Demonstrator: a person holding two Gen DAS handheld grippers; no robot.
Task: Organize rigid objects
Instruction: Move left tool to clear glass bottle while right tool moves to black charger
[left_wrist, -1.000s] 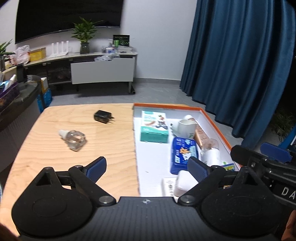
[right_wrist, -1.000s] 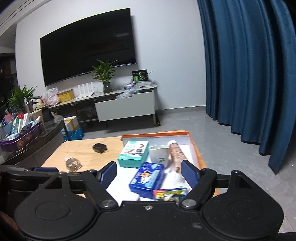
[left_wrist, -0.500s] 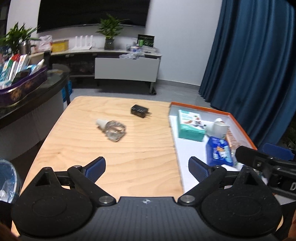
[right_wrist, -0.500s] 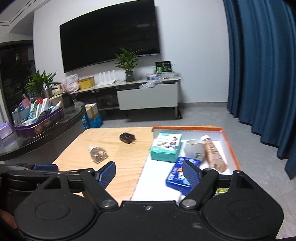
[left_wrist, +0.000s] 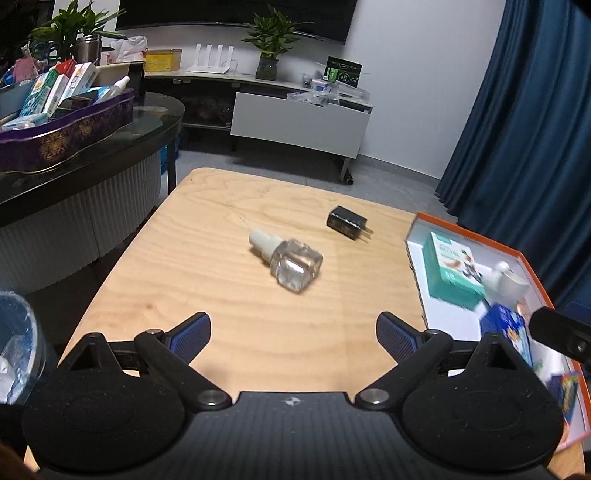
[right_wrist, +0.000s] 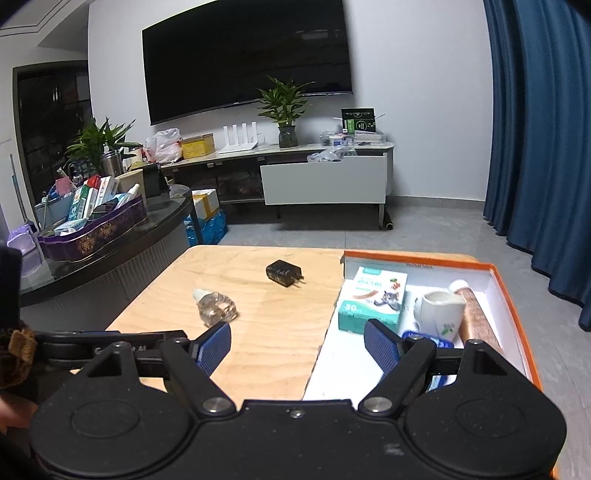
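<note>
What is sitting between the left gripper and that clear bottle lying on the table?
Nothing visible. Only bare wooden table lies between the open left gripper and the clear bottle; the black charger lies beyond it.

Wooden table (left_wrist: 229, 332) bearing clear bottle (left_wrist: 288, 260), black charger (left_wrist: 347, 222), orange-rimmed tray (left_wrist: 532, 266).

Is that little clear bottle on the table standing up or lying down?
Lying down: the clear bottle rests on its side on the wooden table, white cap pointing sideways.
</note>
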